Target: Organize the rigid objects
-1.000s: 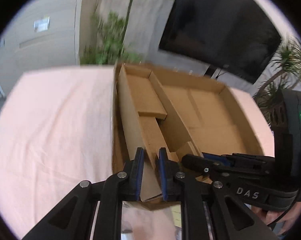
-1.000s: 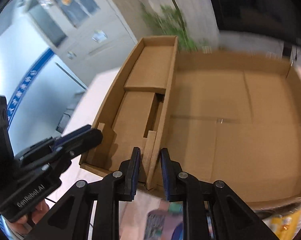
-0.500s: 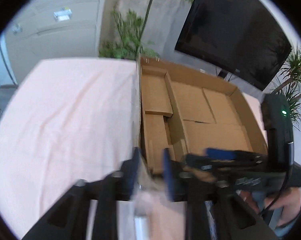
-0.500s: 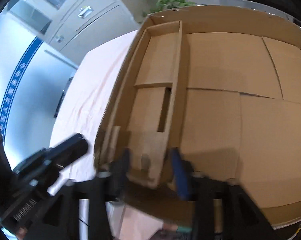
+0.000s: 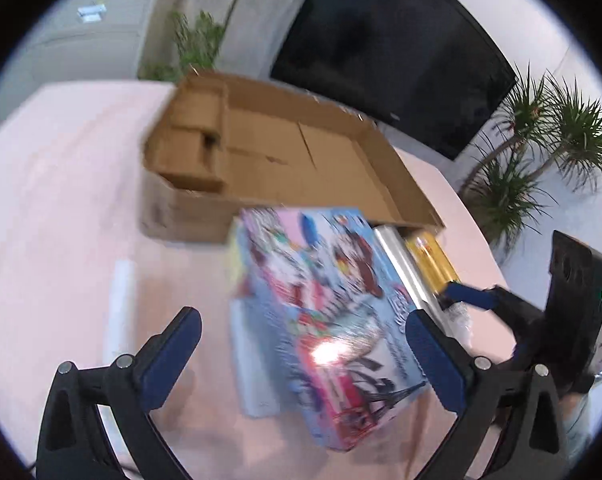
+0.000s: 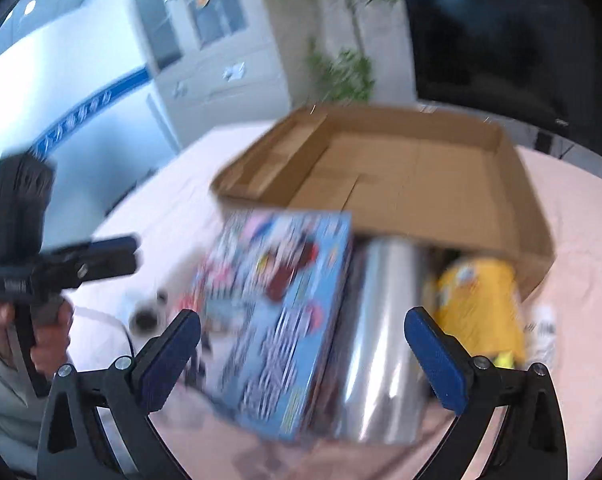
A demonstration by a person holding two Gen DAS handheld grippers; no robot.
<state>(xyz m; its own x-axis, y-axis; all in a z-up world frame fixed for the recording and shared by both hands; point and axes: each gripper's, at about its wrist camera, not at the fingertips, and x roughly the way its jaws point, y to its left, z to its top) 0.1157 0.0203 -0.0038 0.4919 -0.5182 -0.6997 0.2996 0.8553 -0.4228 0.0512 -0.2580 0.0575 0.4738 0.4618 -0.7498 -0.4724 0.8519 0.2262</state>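
An open cardboard box (image 5: 381, 152) (image 6: 513, 184) with a divider on its left side sits on the pink table. In front of it lie a colourful blue toy carton (image 5: 325, 296) (image 6: 281, 320), a silver roll (image 5: 401, 264) (image 6: 381, 344) and a yellow pack (image 5: 431, 260) (image 6: 477, 308). My left gripper (image 5: 303, 322) hovers over the carton, jaws opening wide, pads touching nothing. My right gripper (image 6: 303, 320) hangs above the carton and the roll, its jaws also opening and gripping nothing. Each gripper shows in the other's view, the right (image 5: 473, 300) and the left (image 6: 101, 256).
A white flat piece (image 5: 253, 364) lies under the carton's left side, and a pale strip (image 5: 119, 304) lies further left. A small white item with a dark end (image 6: 149, 312) and a white bottle (image 6: 545, 328) flank the pile. Plants and a dark screen stand behind the table.
Both grippers were shut on the box's near cardboard parts; they have let go, opened wide and drawn back. The carton, roll and yellow pack have come into view.
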